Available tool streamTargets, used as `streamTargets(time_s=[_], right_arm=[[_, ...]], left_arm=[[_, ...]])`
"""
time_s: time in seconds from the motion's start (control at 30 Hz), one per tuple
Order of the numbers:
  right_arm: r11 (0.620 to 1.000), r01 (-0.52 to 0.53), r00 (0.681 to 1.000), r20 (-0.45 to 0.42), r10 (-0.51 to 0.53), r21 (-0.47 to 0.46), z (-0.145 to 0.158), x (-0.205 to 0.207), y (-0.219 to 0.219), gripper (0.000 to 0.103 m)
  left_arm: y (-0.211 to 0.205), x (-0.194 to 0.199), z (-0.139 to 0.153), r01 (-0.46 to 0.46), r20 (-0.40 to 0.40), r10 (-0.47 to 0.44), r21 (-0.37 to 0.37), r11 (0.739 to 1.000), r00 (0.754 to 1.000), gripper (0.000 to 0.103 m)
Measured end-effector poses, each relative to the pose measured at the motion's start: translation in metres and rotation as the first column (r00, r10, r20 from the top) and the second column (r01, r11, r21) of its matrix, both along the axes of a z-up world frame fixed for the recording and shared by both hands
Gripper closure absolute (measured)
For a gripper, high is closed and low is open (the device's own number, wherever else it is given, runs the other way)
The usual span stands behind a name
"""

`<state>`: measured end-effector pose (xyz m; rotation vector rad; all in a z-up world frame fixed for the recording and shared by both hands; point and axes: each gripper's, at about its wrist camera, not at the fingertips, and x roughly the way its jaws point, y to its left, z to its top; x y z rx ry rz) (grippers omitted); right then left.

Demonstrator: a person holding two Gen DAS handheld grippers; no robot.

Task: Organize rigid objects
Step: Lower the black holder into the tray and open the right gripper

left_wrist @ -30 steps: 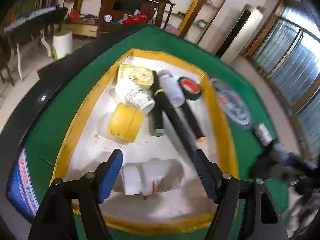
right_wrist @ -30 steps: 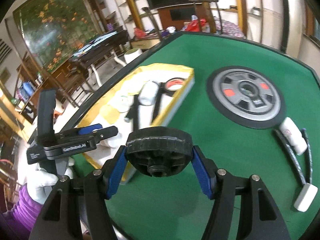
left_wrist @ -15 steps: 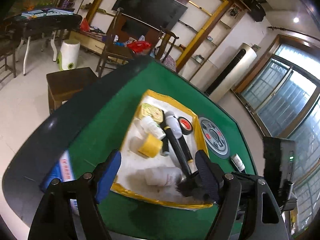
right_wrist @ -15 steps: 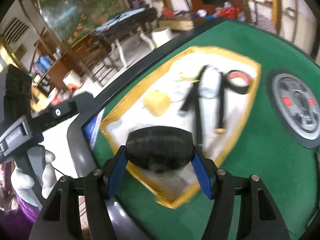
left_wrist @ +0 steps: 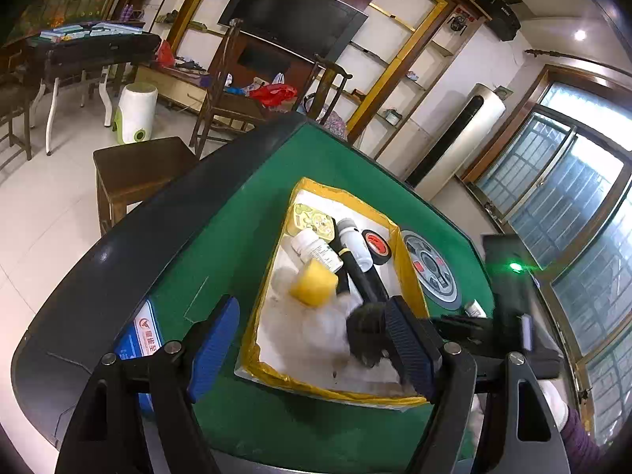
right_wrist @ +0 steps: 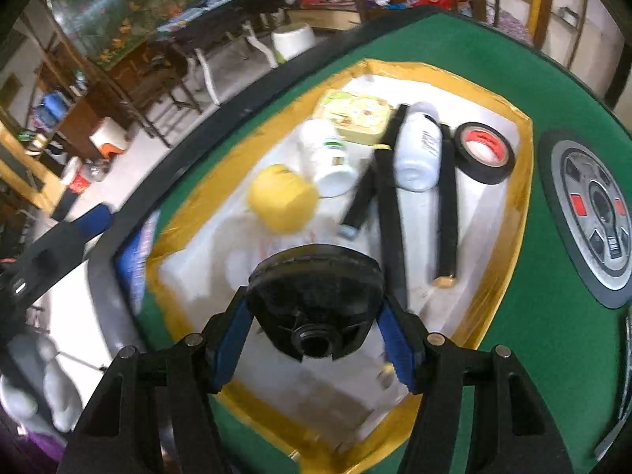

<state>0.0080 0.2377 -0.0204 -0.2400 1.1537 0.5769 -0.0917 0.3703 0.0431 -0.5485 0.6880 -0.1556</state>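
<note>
Right gripper (right_wrist: 316,339) of mine pinches a black ribbed round plastic knob (right_wrist: 314,296), blue pads pressed on both its sides, held above the near end of the white shallow tray with yellow-taped rim (right_wrist: 521,205). Left gripper (left_wrist: 312,349) stands spread wide with nothing between its blue fingers (left_wrist: 213,341), hanging off the tray's near-left corner over the green felt table (left_wrist: 245,213). Inside the tray: yellow cylindrical roll (right_wrist: 282,197) toward the left side; white pill bottle with green-printed label (right_wrist: 328,158) lying just beyond it; pale yellow-green flat tin (right_wrist: 355,116) at the far end; white capped bottle (right_wrist: 418,150) lying across a long black stick (right_wrist: 389,213); second black stick with tan tip (right_wrist: 448,213) beside it; black tape roll with red core (right_wrist: 484,152) at the far-right corner. Outside the tray, to its right on the felt, grey round disc with red marks (right_wrist: 596,213). White-gloved hand (right_wrist: 27,379) shows at the tray's near-left, blurred.
</note>
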Motion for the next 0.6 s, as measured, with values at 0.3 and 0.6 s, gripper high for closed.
streamTargets(time_s=[0.3, 0.6], right_arm=[[0.990, 0.032, 0.998, 0.061, -0.023, -0.140, -0.019, 0.027, 0.015, 0.040], [0.998, -0.065, 0.997, 0.037, 0.065, 0.019, 0.021, -0.002, 0.001, 0.035]], left_arm=[[0.003, -0.005, -0.001, -0.006, -0.003, 0.006, 0.001, 1.000, 1.000, 0.023], [0.003, -0.008, 0.001, -0.020, 0.003, 0.020, 0.003, 1.000, 1.000, 0.023]])
